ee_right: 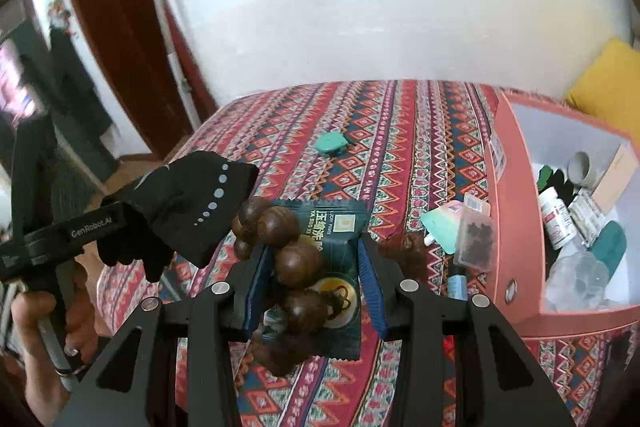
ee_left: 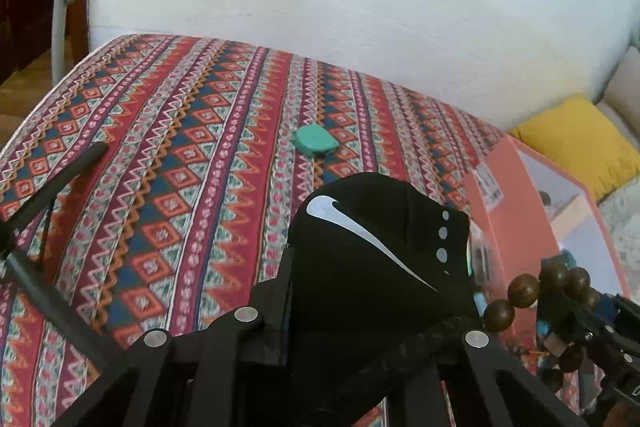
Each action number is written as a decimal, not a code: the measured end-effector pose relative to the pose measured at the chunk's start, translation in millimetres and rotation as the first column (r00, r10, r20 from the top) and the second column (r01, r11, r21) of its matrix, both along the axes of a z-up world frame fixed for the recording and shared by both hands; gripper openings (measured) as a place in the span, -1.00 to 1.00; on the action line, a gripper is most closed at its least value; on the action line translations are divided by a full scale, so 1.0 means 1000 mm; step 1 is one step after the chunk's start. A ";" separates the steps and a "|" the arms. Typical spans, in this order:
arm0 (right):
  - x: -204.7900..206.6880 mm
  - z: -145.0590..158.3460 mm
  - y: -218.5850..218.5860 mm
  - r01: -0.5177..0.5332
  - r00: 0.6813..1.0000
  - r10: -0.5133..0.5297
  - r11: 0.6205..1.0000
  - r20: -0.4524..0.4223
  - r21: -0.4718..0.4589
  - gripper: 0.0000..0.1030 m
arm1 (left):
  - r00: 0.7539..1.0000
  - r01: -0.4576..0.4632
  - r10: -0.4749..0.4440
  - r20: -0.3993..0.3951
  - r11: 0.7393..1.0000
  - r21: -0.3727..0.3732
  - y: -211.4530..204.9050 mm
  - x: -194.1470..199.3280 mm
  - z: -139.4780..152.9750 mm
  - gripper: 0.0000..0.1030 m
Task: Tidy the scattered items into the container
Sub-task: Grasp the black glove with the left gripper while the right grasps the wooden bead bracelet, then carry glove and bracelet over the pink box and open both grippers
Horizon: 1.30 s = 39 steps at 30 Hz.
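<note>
Patterned cloth surface (ee_right: 400,131) fills both views; pink box (ee_right: 516,227), the container, sits at its right edge, open top facing you, already part full w/ bottles and oddments.

Key relation: box lies to the right of both grippers. Your right gripper (ee_right: 316,279) is the nearer one: from its cam the box wall is just off the right finger, w/ loose items between. Your left gripper (ee_left: 376,311) is farther; from its cam the box (ee_left: 520,211) shows beyond the load, to the right, and the right gripper's load hangs between it and the box. So right hand likely drops first, left follows across.

Loads:
- Left gripper: jaws clenched tight on the black glove (ee_left: 380,247), white swoosh up. Glove bunches forward of the fingers; its long axis runs roughly along the gripper line, tip drooping. In right cam the glove (ee_right: 192,207) hangs out to the left, off the cloth edge.
- Right gripper: jaws part closed, grasping the wooden bead string (ee_right: 296,259); beads stacked between the blue pads (ee_right: 372,287), string runs fore-aft along the fingers, some beads bulging left of the gap.

On the cloth, not held:
- dark green sachet (ee_right: 340,227) directly under the beads
- clear plastic case (ee_right: 476,239) and mint pouch (ee_right: 444,227), near the box wall
- small teal lid-like item (ee_right: 330,143), well apart, far side, ahead of both grippers.
</note>
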State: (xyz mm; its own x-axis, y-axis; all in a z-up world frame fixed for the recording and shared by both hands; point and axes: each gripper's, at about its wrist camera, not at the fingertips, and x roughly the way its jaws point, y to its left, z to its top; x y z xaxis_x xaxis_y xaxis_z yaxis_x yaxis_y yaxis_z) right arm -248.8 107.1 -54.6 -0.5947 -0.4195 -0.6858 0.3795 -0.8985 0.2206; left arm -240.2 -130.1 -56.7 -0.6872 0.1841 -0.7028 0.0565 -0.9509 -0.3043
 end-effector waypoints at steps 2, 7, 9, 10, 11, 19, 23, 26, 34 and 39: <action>0.013 0.003 0.001 -0.003 1.000 0.003 1.000 -0.008 0.007 -0.14 | 1.000 0.005 -0.005 -0.001 1.000 -0.001 0.002 0.008 0.000 -0.78; 0.016 -0.011 0.003 -0.001 1.000 0.001 1.000 -0.011 0.024 -0.13 | 1.000 -0.004 0.004 0.010 1.000 -0.004 0.003 0.021 -0.005 -0.77; 0.003 -0.042 0.001 -0.022 1.000 0.021 0.997 0.015 0.070 -0.11 | 1.000 -0.006 0.005 0.028 1.000 0.008 0.003 0.024 -0.011 -0.78; -0.007 -0.069 0.000 -0.043 0.997 0.036 0.994 0.074 0.105 -0.10 | 0.999 -0.005 0.005 0.036 1.000 0.012 0.003 0.024 -0.014 -0.78; -0.017 -0.096 0.003 -0.039 0.990 0.021 0.991 0.140 0.132 -0.06 | 0.999 -0.005 0.005 0.042 1.000 0.006 0.004 0.024 -0.017 -0.78; -0.007 -0.160 0.029 0.064 0.967 -0.107 0.980 0.229 0.191 -0.57 | 0.997 0.009 -0.008 0.073 1.000 -0.010 0.007 0.023 -0.033 -0.77; 0.002 -0.153 0.034 0.083 0.966 -0.123 0.980 0.225 0.180 -0.57 | 0.997 0.019 -0.018 0.070 1.000 -0.004 0.009 0.025 -0.034 -0.77; 0.012 -0.141 0.044 0.091 0.967 -0.116 0.989 0.227 0.114 -0.57 | 0.997 0.027 -0.027 0.070 1.000 -0.002 0.011 0.027 -0.032 -0.77; 0.058 -0.065 0.064 0.099 0.990 -0.103 0.994 0.097 0.040 -0.58 | 0.997 0.081 -0.081 0.020 0.997 0.012 0.032 0.042 -0.007 -0.77; 0.086 -0.013 0.090 0.126 0.992 -0.126 0.992 -0.010 -0.003 -0.57 | 0.988 0.152 -0.152 -0.021 0.988 0.013 0.059 0.051 0.018 -0.77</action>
State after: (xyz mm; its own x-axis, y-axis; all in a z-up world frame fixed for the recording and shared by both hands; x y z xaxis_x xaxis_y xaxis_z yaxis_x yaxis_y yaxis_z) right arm -162.6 196.7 -67.6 -0.6496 -0.3423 -0.6789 0.2653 -0.9389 0.2194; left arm -188.9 -70.7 -38.6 -0.6643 0.2976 -0.6856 -0.0945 -0.9434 -0.3180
